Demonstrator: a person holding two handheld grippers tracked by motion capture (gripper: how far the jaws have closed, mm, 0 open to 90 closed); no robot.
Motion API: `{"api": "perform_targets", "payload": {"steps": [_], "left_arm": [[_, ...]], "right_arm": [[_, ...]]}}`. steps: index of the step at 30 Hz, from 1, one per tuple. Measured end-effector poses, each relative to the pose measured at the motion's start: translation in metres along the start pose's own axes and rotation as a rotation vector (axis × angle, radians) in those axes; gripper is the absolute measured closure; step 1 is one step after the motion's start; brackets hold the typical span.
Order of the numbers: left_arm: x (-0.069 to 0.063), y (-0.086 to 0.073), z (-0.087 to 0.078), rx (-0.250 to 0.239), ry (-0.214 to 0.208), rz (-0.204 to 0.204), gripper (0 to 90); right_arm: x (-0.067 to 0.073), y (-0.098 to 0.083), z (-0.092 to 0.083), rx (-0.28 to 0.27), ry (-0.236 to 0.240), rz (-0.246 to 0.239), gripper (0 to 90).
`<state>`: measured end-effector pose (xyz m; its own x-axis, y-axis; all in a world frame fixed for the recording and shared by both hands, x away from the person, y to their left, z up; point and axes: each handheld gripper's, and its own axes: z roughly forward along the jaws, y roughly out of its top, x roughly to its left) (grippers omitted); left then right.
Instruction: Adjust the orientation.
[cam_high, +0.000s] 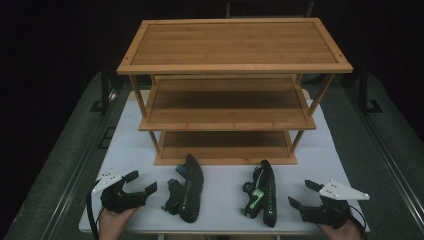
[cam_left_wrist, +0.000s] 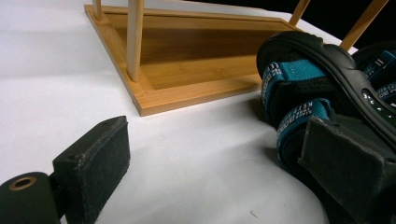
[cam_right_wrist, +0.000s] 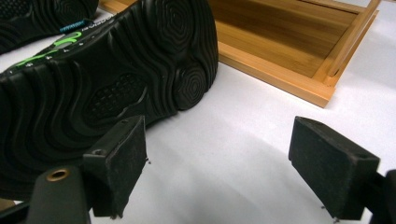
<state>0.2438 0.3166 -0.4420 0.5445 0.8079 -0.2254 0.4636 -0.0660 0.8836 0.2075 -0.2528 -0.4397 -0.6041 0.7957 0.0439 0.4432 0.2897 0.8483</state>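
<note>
Both tongs, left (cam_high: 141, 182) and right (cam_high: 302, 194), spread and empty near the surface's front edge; we judge pickup pending: close on the blue-strapped sandal (cam_high: 187, 187) first.

Dim overhead light, black surround, soft shadows, mild blur.

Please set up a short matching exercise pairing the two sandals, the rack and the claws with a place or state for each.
Things:
1. teal-strapped sandal
2. green-strapped sandal
3. bamboo rack
4. left claw

Places or states:
A. open, holding nothing
B. on its side, nearer the right claw
C. three bare shelves
D. on its side, nearer the left claw

Pairs: 1-D, 2-B, 3-C, 4-A
</note>
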Motion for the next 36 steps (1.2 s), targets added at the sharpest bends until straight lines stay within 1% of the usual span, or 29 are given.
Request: {"api": "perform_targets", "payload": {"steps": [4,10,13,14,16,18,20,23,24,25,26,27,28,29,30,31,32,33,34,35,36], "left_arm": [[0.000,0.000,0.000,0.003,-0.002,0.004,7.5],[0.000,0.000,-0.001,0.009,-0.006,0.002,7.5],[-0.001,0.000,-0.001,0.014,-0.014,0.008,7.5],[-0.003,0.000,0.000,0.025,-0.021,0.010,7.5],[-0.003,-0.001,0.001,0.028,-0.026,0.011,7.5],[-0.005,-0.002,0.002,0.046,-0.045,0.019,7.5],[-0.006,-0.001,0.003,0.053,-0.045,0.027,7.5],[-0.008,-0.001,0.006,0.084,-0.051,0.043,8.2],[-0.008,-0.001,0.006,0.084,-0.051,0.043,8.3],[-0.009,-0.001,0.007,0.086,-0.063,0.037,8.3],[-0.009,-0.002,0.008,0.088,-0.093,0.040,12.6],[-0.010,-0.002,0.010,0.093,-0.110,0.053,17.6],[-0.014,-0.001,0.014,0.137,-0.098,0.085,18.2],[-0.014,-0.001,0.014,0.137,-0.098,0.085,21.5],[-0.016,-0.001,0.017,0.175,-0.110,0.113,26.0],[-0.016,-0.001,0.017,0.175,-0.110,0.113,26.2],[-0.018,-0.001,0.020,0.190,-0.105,0.114,27.2],[-0.019,-0.001,0.021,0.202,-0.114,0.114,27.2],[-0.020,-0.001,0.023,0.211,-0.112,0.121,34.8],[-0.022,0.000,0.027,0.222,-0.115,0.126,36.9],[-0.023,0.000,0.028,0.223,-0.121,0.129,40.7]], "right_arm": [[0.000,0.001,0.000,-0.001,-0.002,-0.010,18.7],[0.001,0.001,0.000,0.004,-0.006,-0.012,18.7],[0.001,0.002,0.000,0.002,-0.009,-0.014,18.7],[0.001,0.002,-0.001,0.000,-0.011,-0.016,18.7],[0.002,0.003,-0.001,-0.004,-0.013,-0.017,18.7],[0.002,0.003,-0.001,-0.005,-0.015,-0.017,18.6],[0.003,0.004,-0.001,-0.004,-0.013,-0.022,18.7],[0.004,0.004,0.000,0.000,-0.010,-0.024,18.7],[0.004,0.004,-0.001,-0.002,-0.010,-0.024,18.7],[0.004,0.004,-0.001,-0.002,-0.010,-0.024,18.7],[0.004,0.004,-0.001,-0.003,-0.010,-0.026,18.7],[0.004,0.004,-0.001,-0.004,-0.011,-0.024,18.7],[0.003,0.003,-0.002,-0.006,-0.014,-0.023,18.7],[0.003,0.003,-0.002,-0.006,-0.014,-0.023,18.7],[0.004,0.003,-0.002,-0.009,-0.014,-0.019,18.7],[0.004,0.003,-0.002,-0.009,-0.014,-0.019,18.7],[0.004,0.004,-0.002,-0.009,-0.012,-0.020,18.6],[0.004,0.004,-0.002,-0.009,-0.012,-0.020,18.6],[0.004,0.004,-0.001,-0.007,-0.009,-0.022,18.7],[0.005,0.004,-0.001,-0.005,-0.007,-0.023,18.7],[0.005,0.004,0.000,-0.005,-0.006,-0.024,18.6]]}}
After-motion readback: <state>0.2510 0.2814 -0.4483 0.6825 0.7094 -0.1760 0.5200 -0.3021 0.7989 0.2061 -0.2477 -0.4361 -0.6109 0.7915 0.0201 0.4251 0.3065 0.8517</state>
